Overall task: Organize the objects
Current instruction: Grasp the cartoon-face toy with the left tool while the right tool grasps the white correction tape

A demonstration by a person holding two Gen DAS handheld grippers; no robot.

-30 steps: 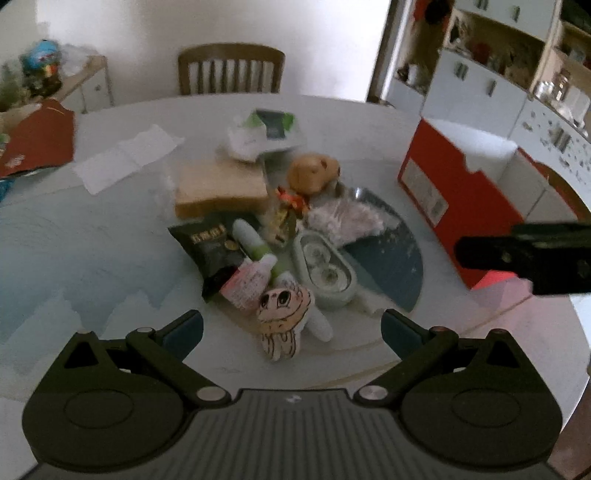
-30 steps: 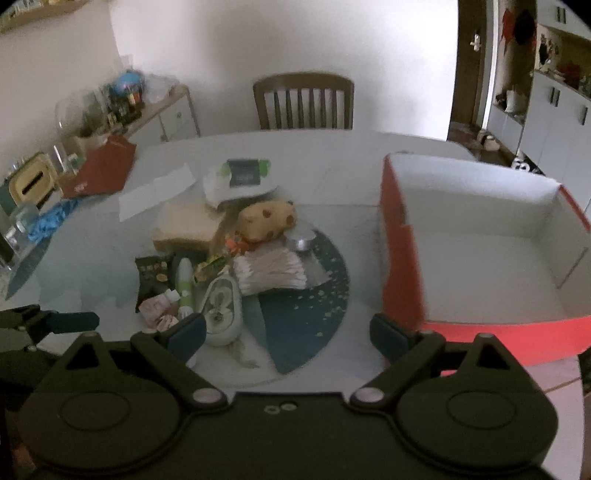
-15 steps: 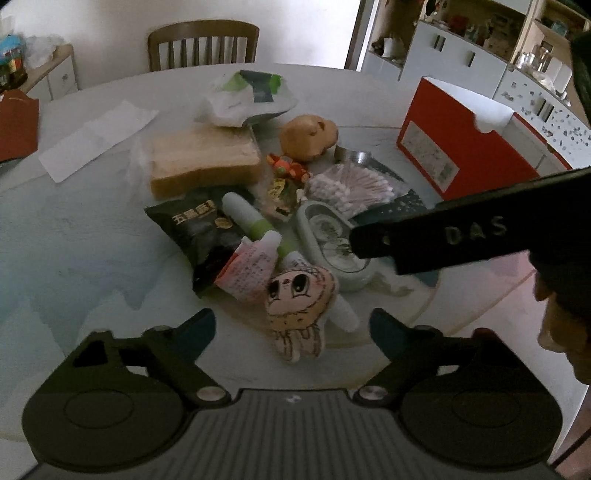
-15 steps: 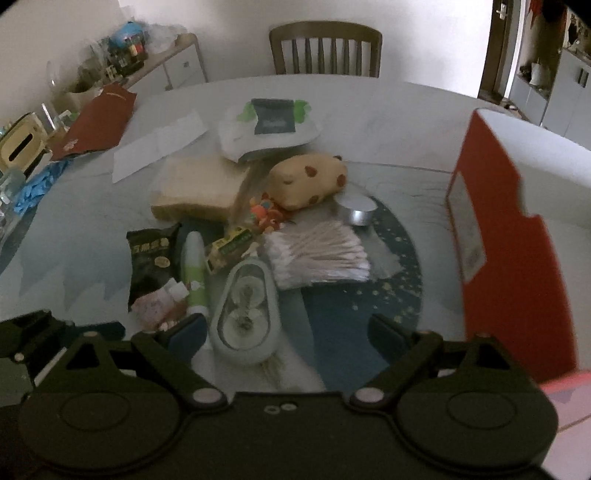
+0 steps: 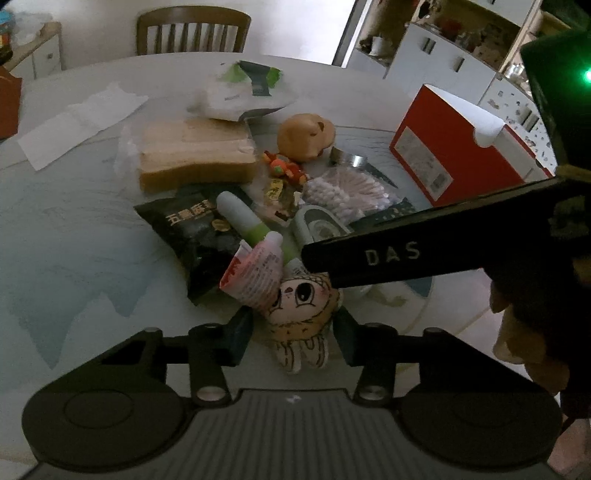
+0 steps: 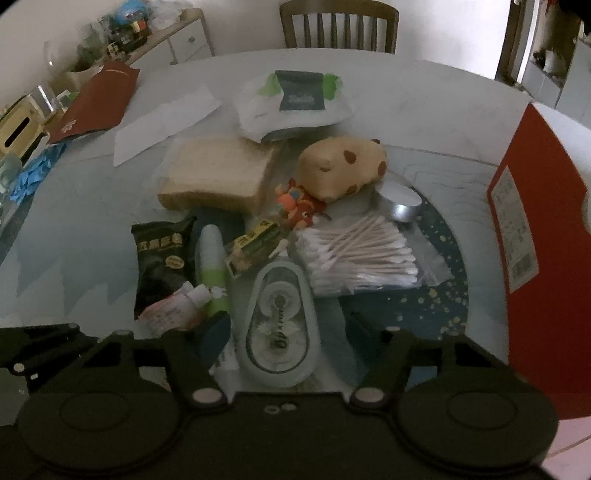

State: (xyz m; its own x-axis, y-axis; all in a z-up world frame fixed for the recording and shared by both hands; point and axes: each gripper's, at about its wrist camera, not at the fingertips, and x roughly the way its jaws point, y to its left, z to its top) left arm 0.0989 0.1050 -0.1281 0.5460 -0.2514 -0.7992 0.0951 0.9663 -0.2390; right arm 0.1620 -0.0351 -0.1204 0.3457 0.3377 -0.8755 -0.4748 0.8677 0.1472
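Observation:
A heap of small things lies on the round table. In the left wrist view my left gripper is closing around a small cloth doll with a drawn face; a sliver of gap still shows at its left pad. My right gripper is also closing, its fingers either side of a pale green correction-tape dispenser, with a gap on the right. The right gripper's black side crosses the left wrist view just above the doll. At the right wrist view's lower left edge is the left gripper's body.
An open red box stands at the right. Bagged bread, a wipes pack, a spotted plush, cotton swabs, a black snack packet and a green tube crowd the heap. A chair stands behind.
Both grippers came down toward the heap and their jaws narrowed. The right one swung left from the red box to the tape dispenser and now cuts across the left view.

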